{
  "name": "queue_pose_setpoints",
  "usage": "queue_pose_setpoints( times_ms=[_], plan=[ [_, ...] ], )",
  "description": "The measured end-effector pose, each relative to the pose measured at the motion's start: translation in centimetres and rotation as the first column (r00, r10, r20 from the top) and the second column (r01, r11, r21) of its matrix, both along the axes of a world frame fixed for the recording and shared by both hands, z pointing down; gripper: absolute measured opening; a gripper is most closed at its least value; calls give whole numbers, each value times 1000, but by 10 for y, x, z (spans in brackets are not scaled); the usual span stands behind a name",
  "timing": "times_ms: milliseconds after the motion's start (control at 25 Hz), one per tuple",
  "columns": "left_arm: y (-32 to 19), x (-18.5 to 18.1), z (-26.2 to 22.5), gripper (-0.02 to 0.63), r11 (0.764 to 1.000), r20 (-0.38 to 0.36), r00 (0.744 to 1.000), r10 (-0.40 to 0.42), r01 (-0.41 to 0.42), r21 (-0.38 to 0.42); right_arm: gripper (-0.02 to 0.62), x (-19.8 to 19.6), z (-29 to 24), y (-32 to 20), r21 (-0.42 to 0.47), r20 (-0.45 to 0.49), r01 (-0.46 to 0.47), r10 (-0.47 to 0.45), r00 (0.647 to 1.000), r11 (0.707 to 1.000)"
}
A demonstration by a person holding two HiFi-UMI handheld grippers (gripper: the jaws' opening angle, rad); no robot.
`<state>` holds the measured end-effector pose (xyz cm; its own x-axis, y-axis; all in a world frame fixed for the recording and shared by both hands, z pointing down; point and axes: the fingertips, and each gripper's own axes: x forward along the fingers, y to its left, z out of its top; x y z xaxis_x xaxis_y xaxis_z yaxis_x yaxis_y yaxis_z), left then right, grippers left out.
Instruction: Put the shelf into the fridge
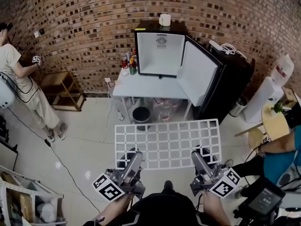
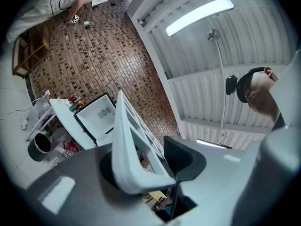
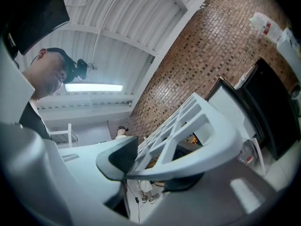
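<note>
Fridge (image 1: 160,53) on white table (image 1: 141,88); brick wall (image 1: 84,22) behind.

The shelf (image 1: 168,144) is white, a grid of little squares. At 12 o'clock the fridge (image 1: 160,53) is black outside and white inside. The desk (image 1: 141,86) under it is white. The wall (image 1: 84,18) is red-brown brick. The left tongs (image 1: 134,158) and right tongs (image 1: 197,157) are grey, with black-and-white square marks.

A white table (image 1: 143,87) carries the open fridge (image 1: 160,55) (cans (image 1: 129,63) beside it).
</note>
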<state>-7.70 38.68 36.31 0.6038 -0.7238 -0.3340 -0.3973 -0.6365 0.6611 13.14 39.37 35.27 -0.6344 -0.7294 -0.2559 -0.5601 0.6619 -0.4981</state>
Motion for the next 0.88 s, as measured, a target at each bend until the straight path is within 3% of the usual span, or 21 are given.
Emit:
queue_pose_setpoints(
  times_ms=[880],
  plan=[
    [-82,80,-2,144,998,35,998,-55,56,-17,173,79,2,-94,11,21,62,-62,998,998]
  ],
)
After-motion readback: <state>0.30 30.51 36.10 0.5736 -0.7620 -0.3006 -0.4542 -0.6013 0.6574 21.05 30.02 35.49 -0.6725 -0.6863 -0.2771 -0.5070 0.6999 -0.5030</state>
